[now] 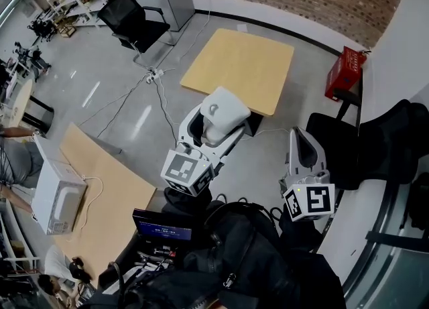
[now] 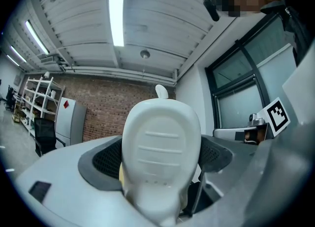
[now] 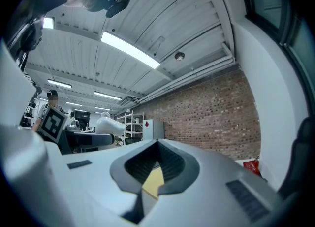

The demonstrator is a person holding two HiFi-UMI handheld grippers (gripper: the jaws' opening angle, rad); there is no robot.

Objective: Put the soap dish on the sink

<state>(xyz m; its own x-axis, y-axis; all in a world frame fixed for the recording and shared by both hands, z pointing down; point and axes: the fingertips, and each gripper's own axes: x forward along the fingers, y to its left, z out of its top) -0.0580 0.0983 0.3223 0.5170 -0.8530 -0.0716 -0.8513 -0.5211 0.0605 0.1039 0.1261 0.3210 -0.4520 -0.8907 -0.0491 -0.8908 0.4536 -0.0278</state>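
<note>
**Soap dish held in the left gripper**

Head view: the left gripper [image 1: 209,133] carries the white soap dish [image 1: 226,110] near a wooden table [image 1: 241,66]; the right gripper [image 1: 303,143] is alongside.
Left gripper view: jaws clamp the dish.
Right gripper view: jaws together, nothing between.

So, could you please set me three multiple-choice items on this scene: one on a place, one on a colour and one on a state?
1. Where is the white soap dish?
A on the wooden table
B in the left gripper
C on the floor

2. What colour is the box by the white wall?
A red
B green
C blue

3. How do the jaws of the right gripper stand?
A wide apart
B shut on a cup
C shut, with nothing held

Answers:
1 B: the left gripper view shows the jaws clamped on the dish.
2 A: the head view shows it bright red.
3 C: the right gripper view shows the tips meeting, with nothing between them.
</note>
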